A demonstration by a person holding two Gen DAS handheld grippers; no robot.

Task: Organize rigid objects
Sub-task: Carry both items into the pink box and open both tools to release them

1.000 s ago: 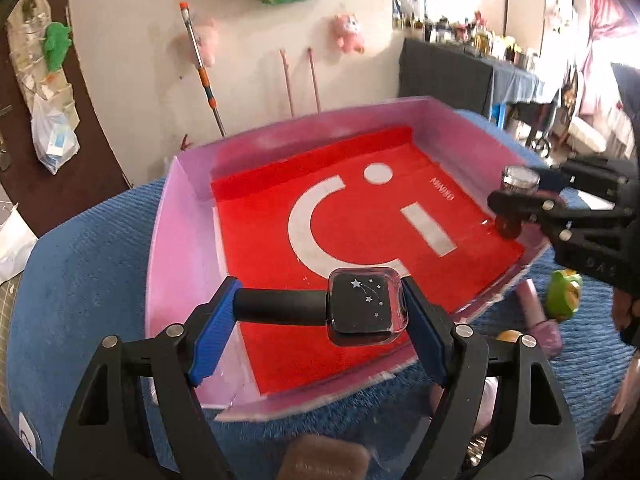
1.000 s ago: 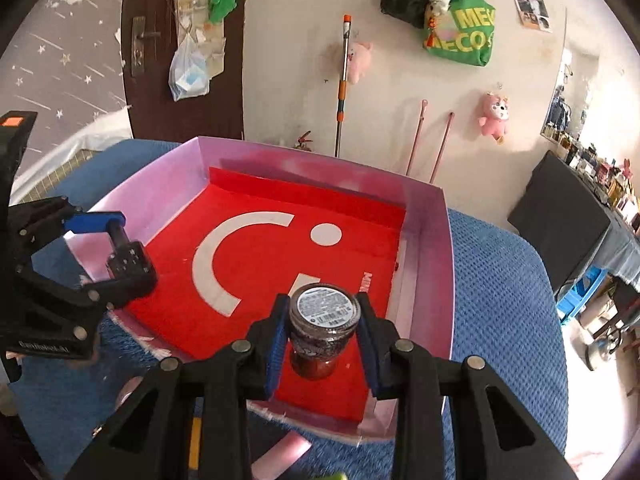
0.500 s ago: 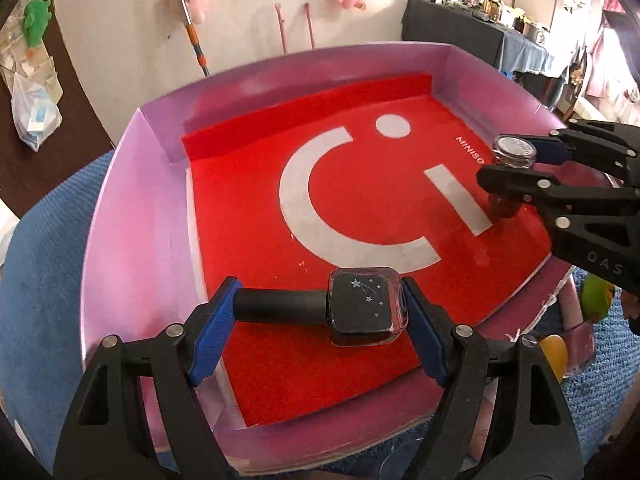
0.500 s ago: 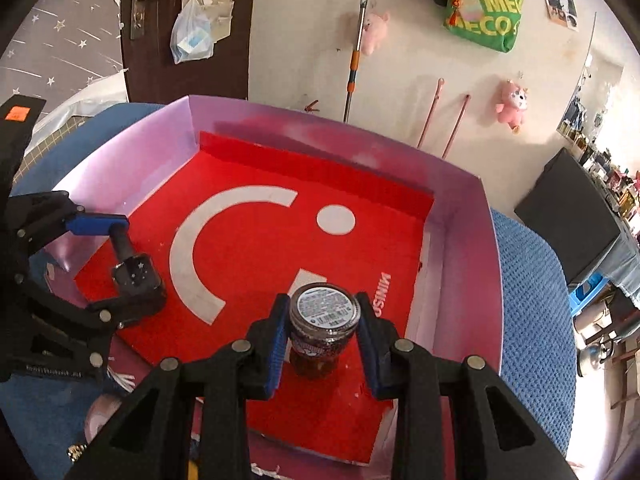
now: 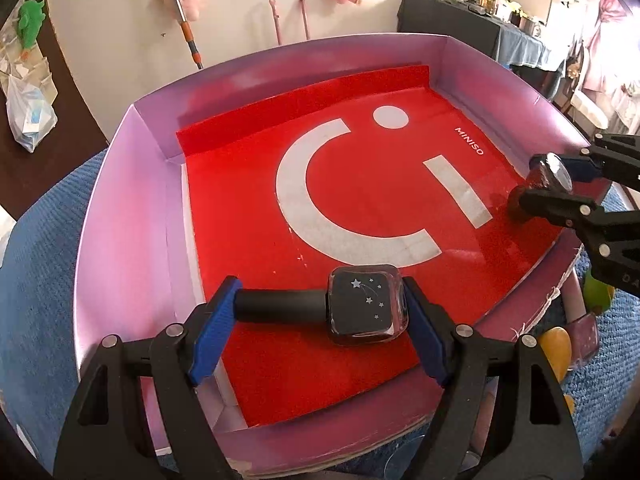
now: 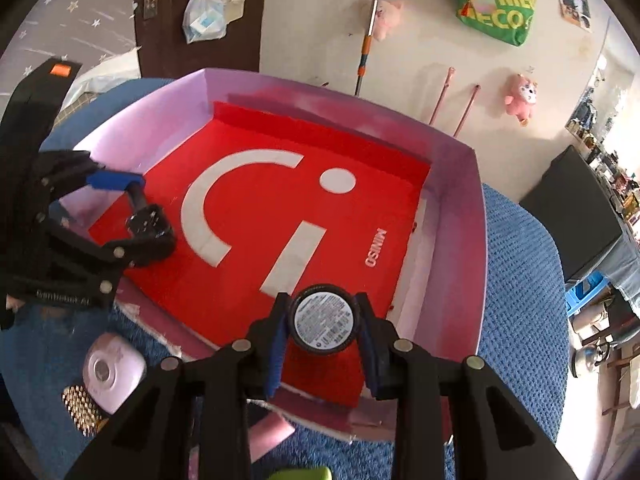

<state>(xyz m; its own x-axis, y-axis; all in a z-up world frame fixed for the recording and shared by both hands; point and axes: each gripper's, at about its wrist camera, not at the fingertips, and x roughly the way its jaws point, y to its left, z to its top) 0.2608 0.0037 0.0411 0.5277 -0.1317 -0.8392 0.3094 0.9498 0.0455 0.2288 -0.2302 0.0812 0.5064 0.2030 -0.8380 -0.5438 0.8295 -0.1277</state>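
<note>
A pink box (image 5: 120, 216) (image 6: 452, 272) with a red MINISO liner sits on a blue cloth. My left gripper (image 5: 316, 312) (image 6: 132, 216) is shut on a square dark bottle with stars and a long black cap (image 5: 366, 306) (image 6: 150, 220), held sideways low over the box's near-left part. At the box's right side, my right gripper (image 6: 322, 322) (image 5: 548, 182) is shut on a small round dark jar (image 6: 323, 318) (image 5: 550, 170), tilted so that its labelled end faces the right wrist camera.
Loose items lie on the blue cloth outside the box: a pale pink case (image 6: 112, 372), a gold studded piece (image 6: 82, 408), a pink tube (image 6: 268, 434), a green and yellow toy (image 5: 596, 292). Wall, mop handle and plush toys stand behind.
Both grippers have come forward and lower into the box with their loads. The jar has tipped toward the right wrist camera.
</note>
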